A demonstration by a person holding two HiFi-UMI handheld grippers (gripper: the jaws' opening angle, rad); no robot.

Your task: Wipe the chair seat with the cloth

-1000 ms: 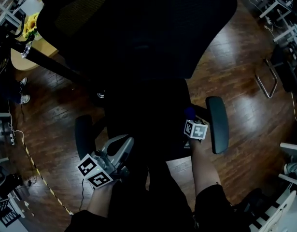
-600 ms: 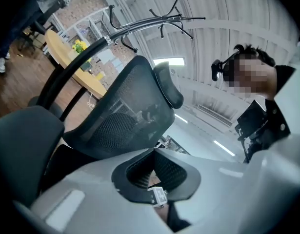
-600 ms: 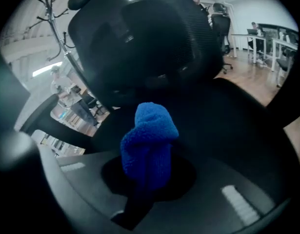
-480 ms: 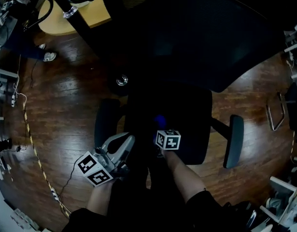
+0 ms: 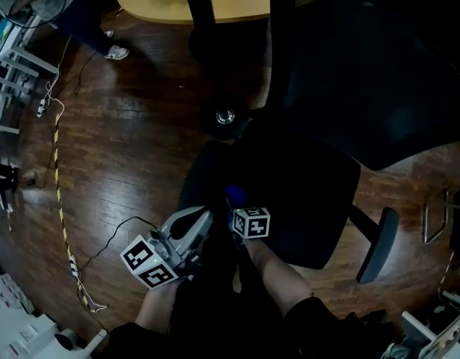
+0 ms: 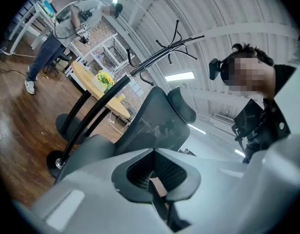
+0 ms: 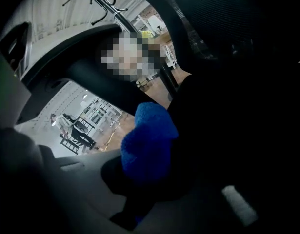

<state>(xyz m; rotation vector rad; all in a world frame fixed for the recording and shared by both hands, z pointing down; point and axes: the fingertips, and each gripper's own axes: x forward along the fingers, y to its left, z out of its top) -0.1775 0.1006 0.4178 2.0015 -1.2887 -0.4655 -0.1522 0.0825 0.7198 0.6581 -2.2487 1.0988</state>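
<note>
The black chair seat fills the middle of the head view, with its mesh backrest behind it. My right gripper is shut on a blue fluffy cloth at the seat's front-left edge. In the right gripper view the blue cloth bulges out between the dark jaws of that gripper. My left gripper hangs just left of it, off the seat, with nothing in it. In the left gripper view that gripper has its grey jaws met, and the chair's backrest stands beyond them.
An armrest sticks out at the seat's right. A pole base and a wooden table stand behind the chair. A cable runs along the wooden floor at the left. A person stands at the far left.
My right gripper has carried the cloth from beside the right armrest across to the seat's front-left edge. The head view has swung round. My left gripper has kept its place.
</note>
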